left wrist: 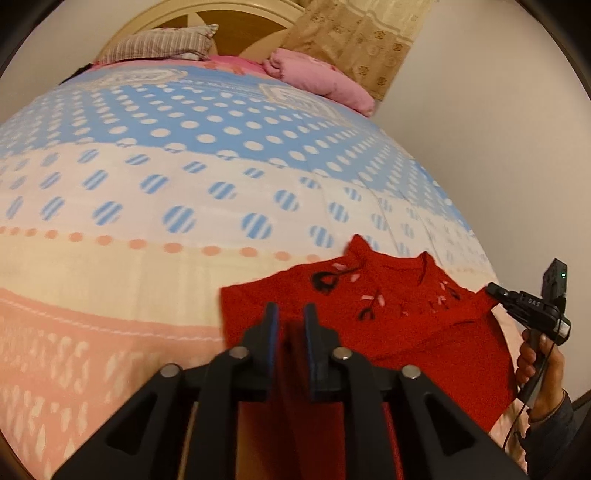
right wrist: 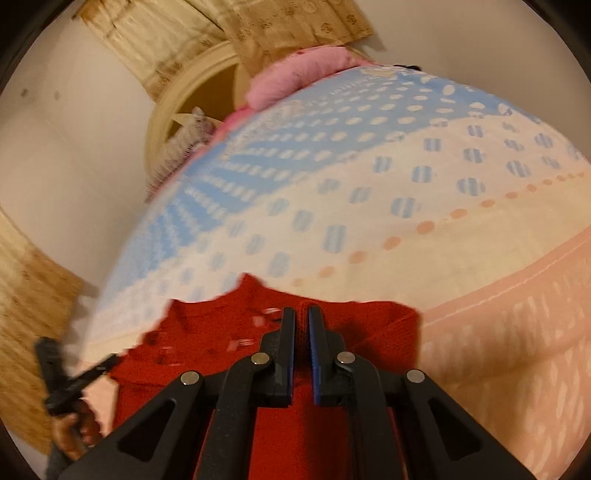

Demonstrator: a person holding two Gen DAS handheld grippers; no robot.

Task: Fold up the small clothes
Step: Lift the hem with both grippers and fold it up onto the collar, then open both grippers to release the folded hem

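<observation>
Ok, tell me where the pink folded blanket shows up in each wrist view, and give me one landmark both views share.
Left wrist view: the pink folded blanket lies at the upper centre-right, at the far end of the bed, below the curtain.
Right wrist view: it sits at the top centre, blurred, beyond the blue dotted part of the bedspread.
Shared landmark: the arched cream headboard, left of the blanket in both views.

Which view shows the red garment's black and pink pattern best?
The left wrist view: the red garment lies spread on the bedspread, neckline and pattern sharp. The right wrist view shows it blurred, only faint pink marks, partly hidden by the right hand-held gripper.
</observation>
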